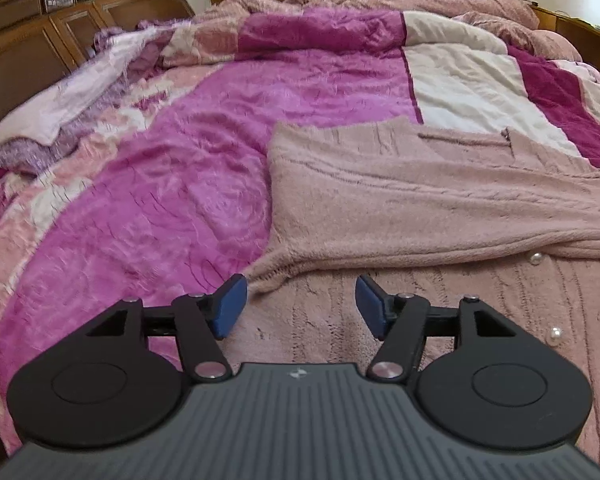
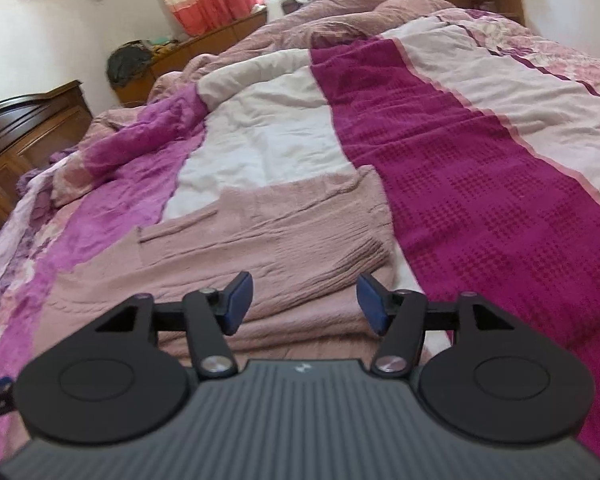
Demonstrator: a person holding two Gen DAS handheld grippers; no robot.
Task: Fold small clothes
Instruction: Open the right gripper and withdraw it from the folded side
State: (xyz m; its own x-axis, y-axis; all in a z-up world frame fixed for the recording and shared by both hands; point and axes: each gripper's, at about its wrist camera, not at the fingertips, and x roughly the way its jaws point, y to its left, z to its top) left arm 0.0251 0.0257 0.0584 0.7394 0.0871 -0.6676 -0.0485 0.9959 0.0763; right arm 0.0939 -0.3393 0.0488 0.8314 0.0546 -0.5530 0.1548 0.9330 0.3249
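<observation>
Left gripper (image 1: pixel 300 304): jaws apart, nothing between them. Right gripper (image 2: pixel 305 304): jaws apart, empty. Pink knitted cardigan (image 1: pixel 420 200) lies folded on the bedspread (image 1: pixel 180 160), centre to lower right of the left view, centre of the right view.

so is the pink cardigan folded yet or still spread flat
Partly folded: the pink cardigan has a layer doubled over its lower part, with a pearl button showing at that layer's edge.
</observation>
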